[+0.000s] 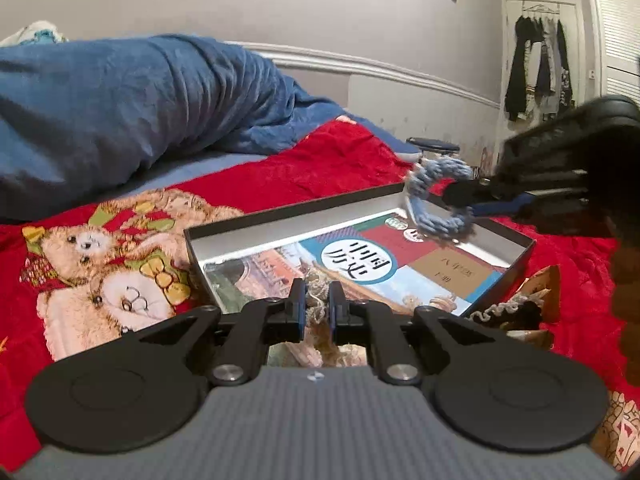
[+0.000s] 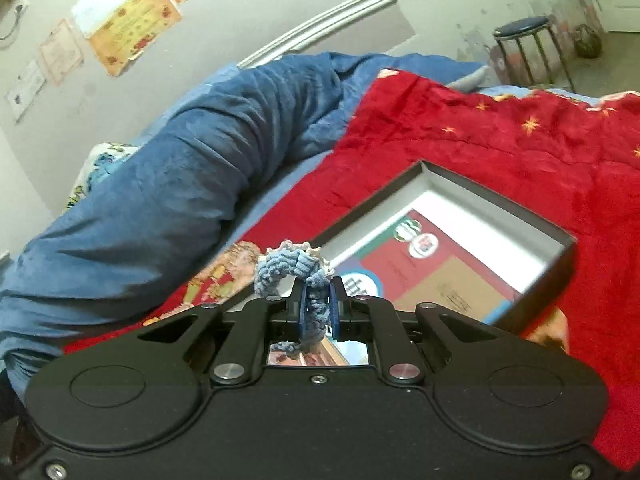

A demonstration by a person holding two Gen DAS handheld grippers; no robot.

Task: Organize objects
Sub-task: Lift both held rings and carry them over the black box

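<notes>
The right gripper (image 2: 317, 308) is clamped on a blue scrunchie (image 2: 298, 276), holding it in the air above the far right corner of the box (image 1: 256, 226). The left gripper (image 1: 317, 306) is closed narrowly on a cream lace scrunchie (image 1: 316, 300) at the near edge of the box. A book (image 1: 400, 268) lies flat inside the box, which sits on a red blanket (image 1: 320, 168) on the bed. Just beside the box's right edge lies a black scrunchie (image 1: 516, 312). A blue blanket (image 1: 120, 100) is bunched along the bed's far edge.
</notes>
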